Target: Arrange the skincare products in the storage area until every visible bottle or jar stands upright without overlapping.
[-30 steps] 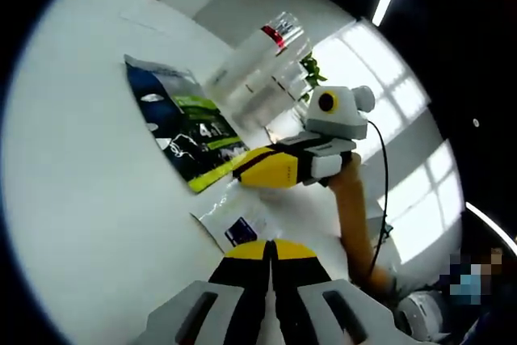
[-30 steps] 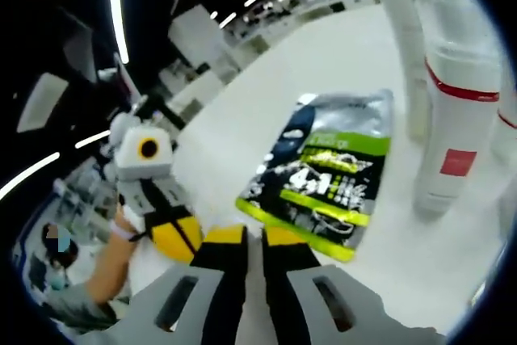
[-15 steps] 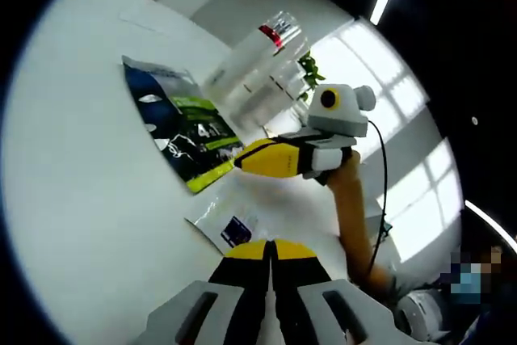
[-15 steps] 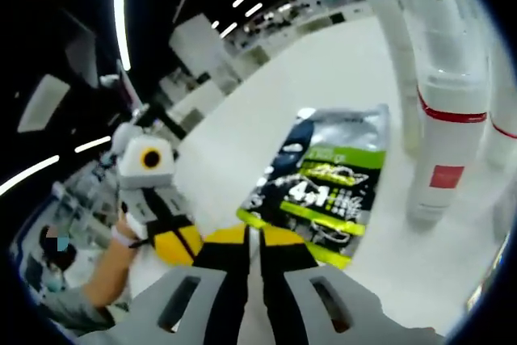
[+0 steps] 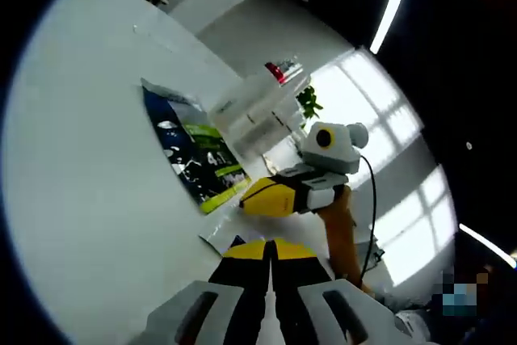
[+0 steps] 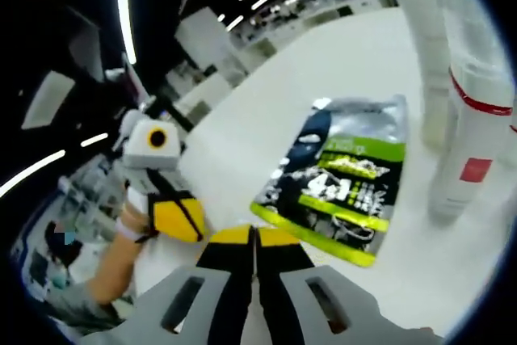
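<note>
A dark blue and green sachet (image 5: 198, 159) lies flat on the white table (image 5: 89, 199); the right gripper view has it as the sachet (image 6: 343, 183) just beyond my jaws. Behind it stand tall clear bottles (image 5: 254, 111) with red caps, upright, seen close as bottles (image 6: 472, 127) at the right edge. My left gripper (image 5: 271, 243) is shut, its tips over the corner of a white packet (image 5: 212, 236). My right gripper (image 6: 254, 232) is shut with nothing seen between its jaws. The right gripper (image 5: 275, 195) hovers just past my left jaws; the left gripper (image 6: 176, 217) sits to the left of my right jaws.
A person's arm (image 5: 343, 232) holds the right gripper, and a hand (image 6: 121, 248) holds the left one. The table stretches wide and white to the left of the sachet. Shelves and ceiling lights are far behind.
Both views have shifted with the hands. The right gripper now sits lower and closer to my left jaws, and most of the white packet has slipped under the left jaws. Both grippers stay shut.
</note>
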Motion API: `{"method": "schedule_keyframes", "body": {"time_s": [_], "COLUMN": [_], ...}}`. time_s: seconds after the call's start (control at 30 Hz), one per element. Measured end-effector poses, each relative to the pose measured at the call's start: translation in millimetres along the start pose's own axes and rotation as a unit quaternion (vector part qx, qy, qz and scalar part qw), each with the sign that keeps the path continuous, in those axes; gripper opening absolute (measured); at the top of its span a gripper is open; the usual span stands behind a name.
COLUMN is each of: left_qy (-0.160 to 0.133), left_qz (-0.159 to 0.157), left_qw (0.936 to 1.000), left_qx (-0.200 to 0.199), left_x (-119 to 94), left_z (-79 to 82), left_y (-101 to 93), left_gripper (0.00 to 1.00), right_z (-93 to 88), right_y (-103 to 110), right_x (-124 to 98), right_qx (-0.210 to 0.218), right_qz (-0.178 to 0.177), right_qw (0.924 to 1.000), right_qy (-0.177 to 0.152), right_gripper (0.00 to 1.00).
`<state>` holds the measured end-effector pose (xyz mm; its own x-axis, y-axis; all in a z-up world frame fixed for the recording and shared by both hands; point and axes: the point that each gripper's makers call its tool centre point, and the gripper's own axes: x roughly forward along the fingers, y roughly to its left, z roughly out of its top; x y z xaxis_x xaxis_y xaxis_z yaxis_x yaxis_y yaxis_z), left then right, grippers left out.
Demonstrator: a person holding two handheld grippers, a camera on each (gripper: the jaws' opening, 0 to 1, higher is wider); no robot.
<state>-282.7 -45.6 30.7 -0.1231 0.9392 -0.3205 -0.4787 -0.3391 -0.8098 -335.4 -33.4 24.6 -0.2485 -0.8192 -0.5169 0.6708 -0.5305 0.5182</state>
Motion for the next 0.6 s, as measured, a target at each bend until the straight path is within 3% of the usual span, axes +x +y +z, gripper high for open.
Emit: {"method": "schedule_keyframes", "body": {"time_s": [0.43,0.6], "left_qy": [-0.004,-0.004], "left_qz": [0.042,0.042], "left_qw": [0.9991,0.9991], "left_qx": [-0.01,-0.011], "left_x": [-2,-2], "left_z": [4.4,7.3], "left_y": [17.8,19.1], "left_gripper": [0.01,0.01], "right_z": [-6.8,-7.0], "right_y": [-4,-5], "right_x": [2,1], "right_qx": [0.001,0.001], "right_qz": [-0.02,-0.019], "right_qw": [0.9997,0.9997], "right_qy": [0.016,0.017], "right_gripper": [0.0,0.0]}}
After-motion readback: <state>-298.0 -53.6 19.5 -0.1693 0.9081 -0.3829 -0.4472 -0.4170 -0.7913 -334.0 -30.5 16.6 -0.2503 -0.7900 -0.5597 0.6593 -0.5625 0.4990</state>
